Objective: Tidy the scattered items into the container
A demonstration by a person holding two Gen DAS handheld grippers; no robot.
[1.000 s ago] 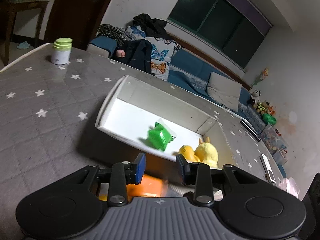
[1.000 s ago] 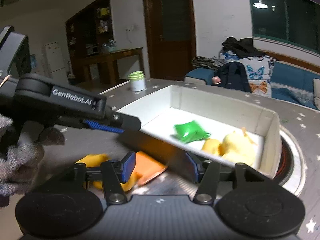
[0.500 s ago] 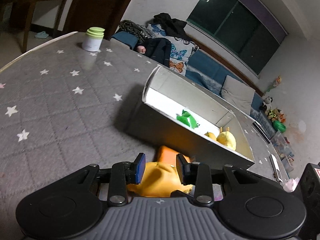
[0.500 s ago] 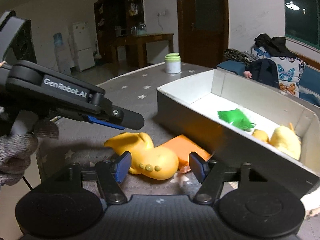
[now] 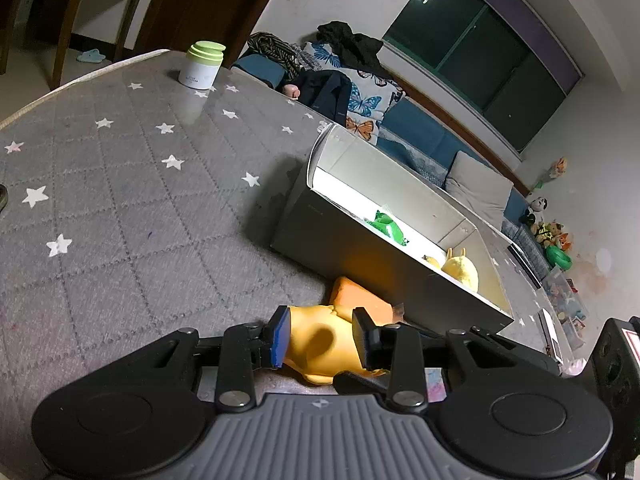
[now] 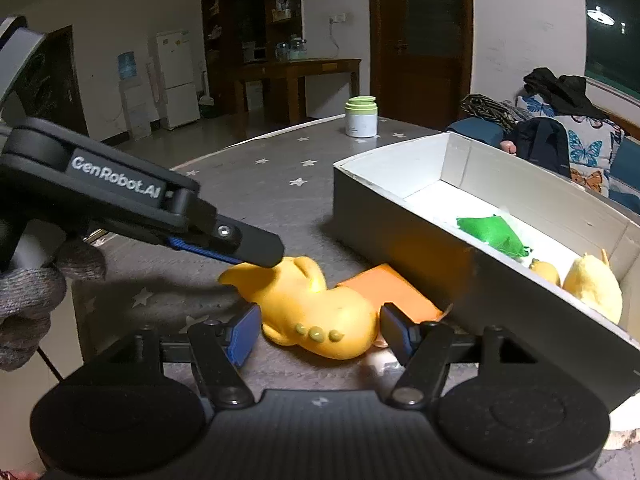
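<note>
A yellow rubber toy (image 6: 316, 312) lies on the grey star mat beside the white box (image 6: 400, 236), with an orange packet (image 6: 392, 288) under it. My left gripper (image 5: 320, 336) is open, its jaws either side of the toy's (image 5: 316, 344) head end; its fingers (image 6: 256, 246) show over the toy in the right wrist view. My right gripper (image 6: 320, 332) is open, jaws flanking the toy's body. The box (image 5: 360, 248) holds a green packet (image 6: 492, 234), a yellow plush (image 6: 592, 284) and a small yellow piece (image 6: 546, 272).
A white jar with a green lid (image 5: 202, 66) stands at the mat's far edge, also in the right wrist view (image 6: 361, 117). A sofa with clothes and cushions (image 5: 348, 80) lies behind the table. A wooden table (image 6: 296, 80) stands further back.
Both grippers have drawn back from the box and come down around the yellow toy, which now sits between both pairs of jaws. The box has slid right in both views.
</note>
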